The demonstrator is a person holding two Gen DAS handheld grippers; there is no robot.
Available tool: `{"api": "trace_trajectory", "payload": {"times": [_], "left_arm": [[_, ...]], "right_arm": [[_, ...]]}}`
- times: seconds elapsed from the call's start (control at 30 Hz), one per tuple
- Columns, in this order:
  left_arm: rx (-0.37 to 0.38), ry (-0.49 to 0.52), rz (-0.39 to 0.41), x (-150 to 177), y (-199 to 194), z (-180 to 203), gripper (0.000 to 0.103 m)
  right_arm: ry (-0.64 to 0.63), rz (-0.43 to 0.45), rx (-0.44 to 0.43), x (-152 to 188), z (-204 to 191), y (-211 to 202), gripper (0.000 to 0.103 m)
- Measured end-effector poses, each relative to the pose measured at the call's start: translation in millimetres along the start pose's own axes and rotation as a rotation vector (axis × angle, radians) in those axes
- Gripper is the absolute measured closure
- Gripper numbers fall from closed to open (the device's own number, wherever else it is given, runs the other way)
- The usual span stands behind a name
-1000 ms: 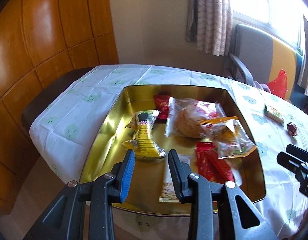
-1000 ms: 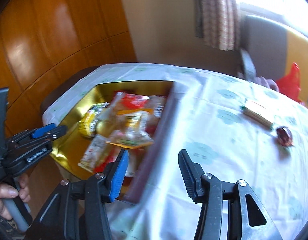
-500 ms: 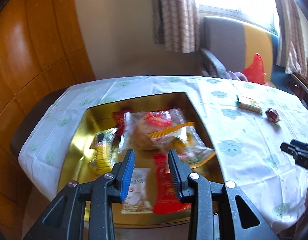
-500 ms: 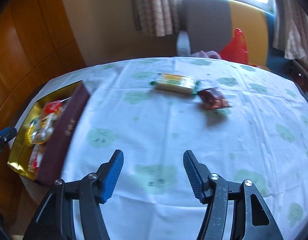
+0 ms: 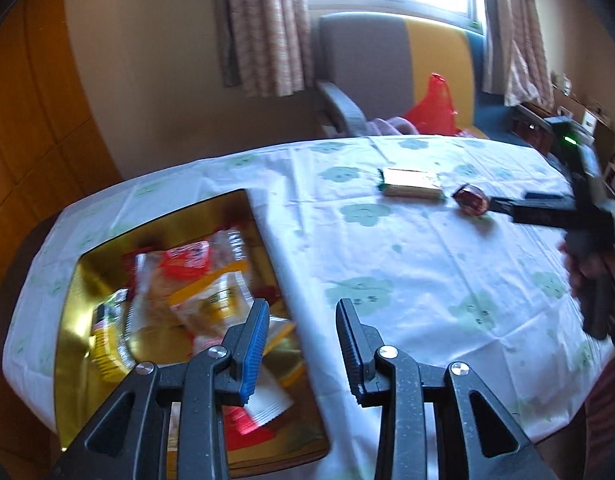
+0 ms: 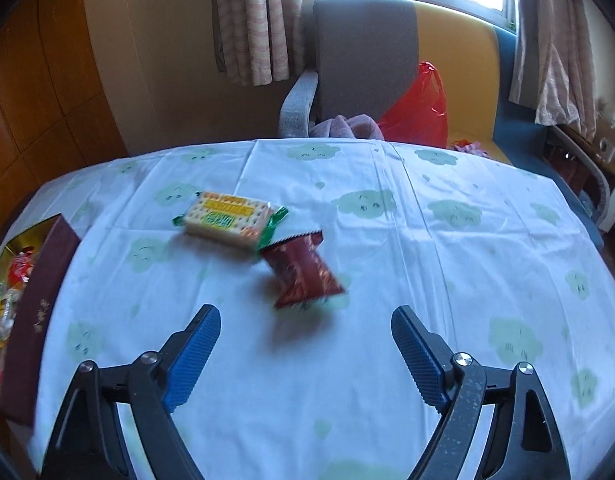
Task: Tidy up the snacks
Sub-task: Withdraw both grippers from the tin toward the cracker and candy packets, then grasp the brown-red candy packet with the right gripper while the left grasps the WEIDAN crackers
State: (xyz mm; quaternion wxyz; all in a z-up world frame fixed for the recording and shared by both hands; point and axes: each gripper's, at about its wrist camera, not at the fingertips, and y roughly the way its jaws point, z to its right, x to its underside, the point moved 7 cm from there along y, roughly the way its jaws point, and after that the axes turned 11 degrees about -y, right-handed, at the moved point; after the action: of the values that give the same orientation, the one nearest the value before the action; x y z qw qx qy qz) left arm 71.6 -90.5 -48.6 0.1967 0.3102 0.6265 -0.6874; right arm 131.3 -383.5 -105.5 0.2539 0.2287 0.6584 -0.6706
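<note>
A gold tin (image 5: 73, 322) holds several wrapped snacks at the table's left end; it also shows in the right wrist view (image 6: 15, 248). A green-and-yellow biscuit pack (image 6: 227, 220) and a dark red snack packet (image 6: 303, 272) lie loose on the tablecloth; both also show in the left wrist view, the biscuit pack (image 5: 411, 183) and the red packet (image 5: 471, 200). My right gripper (image 6: 305, 334) is wide open and empty, just in front of the red packet. My left gripper (image 5: 301, 328) is open and empty over the tin's right edge.
A white tablecloth with green clouds (image 6: 427, 280) covers the table. An armchair (image 6: 363, 60) with a red plastic bag (image 6: 419, 108) stands behind the far edge. Wood panelling (image 5: 35, 120) is on the left. The right gripper's body (image 5: 579, 208) shows at the left view's right side.
Both views have swung right, away from the tin. My right gripper has moved forward to the red packet and opened wider. My left gripper has opened a little.
</note>
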Motion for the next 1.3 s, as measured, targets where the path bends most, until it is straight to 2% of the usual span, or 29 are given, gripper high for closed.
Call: {"api": "trace_trajectory", "payload": {"times": [0.27, 0.3, 0.33, 0.37, 0.43, 0.57, 0.63, 0.77, 0.8, 0.93, 1.1, 1.17, 1.3], "left_arm": [[0.086, -0.011, -0.075, -10, 19, 26, 0.068], [0.097, -0.015, -0.083, -12, 22, 30, 0.068], [0.106, -0.018, -0.089, -15, 24, 34, 0.068], [0.115, -0.018, -0.093, -19, 27, 38, 0.068], [0.132, -0.018, -0.104, -25, 33, 47, 0.068], [0.188, -0.039, -0.171, -40, 55, 66, 0.068], [0.191, -0.009, -0.185, -47, 67, 78, 0.064], [0.151, 0.168, -0.179, -65, 95, 108, 0.033], [0.139, 0.214, -0.174, -68, 101, 115, 0.031], [0.112, 0.393, -0.141, -86, 127, 139, 0.028], [0.128, 0.570, -0.136, -102, 160, 164, 0.019], [0.140, 0.647, -0.142, -101, 172, 174, 0.019], [0.139, 0.821, -0.151, -95, 193, 189, 0.017]], "right_arm": [[-0.209, -0.085, 0.021, -26, -8, 54, 0.014], [-0.229, -0.098, 0.023, -25, -9, 60, 0.019], [-0.241, -0.121, 0.004, -22, -10, 67, 0.050], [-0.248, -0.155, -0.017, -18, -12, 73, 0.071], [-0.224, -0.137, -0.028, -14, -12, 69, 0.079], [-0.155, -0.098, -0.047, 1, -10, 48, 0.079], [-0.130, -0.079, -0.062, 12, -10, 36, 0.079], [-0.068, -0.067, -0.126, 33, -10, 23, 0.079], [-0.057, -0.062, -0.141, 37, -10, 22, 0.079], [-0.053, -0.028, -0.161, 42, -10, 20, 0.078], [-0.014, 0.008, -0.209, 41, -6, 22, 0.075], [-0.001, 0.016, -0.233, 40, -5, 22, 0.072], [0.007, 0.030, -0.277, 40, -8, 21, 0.058]]}}
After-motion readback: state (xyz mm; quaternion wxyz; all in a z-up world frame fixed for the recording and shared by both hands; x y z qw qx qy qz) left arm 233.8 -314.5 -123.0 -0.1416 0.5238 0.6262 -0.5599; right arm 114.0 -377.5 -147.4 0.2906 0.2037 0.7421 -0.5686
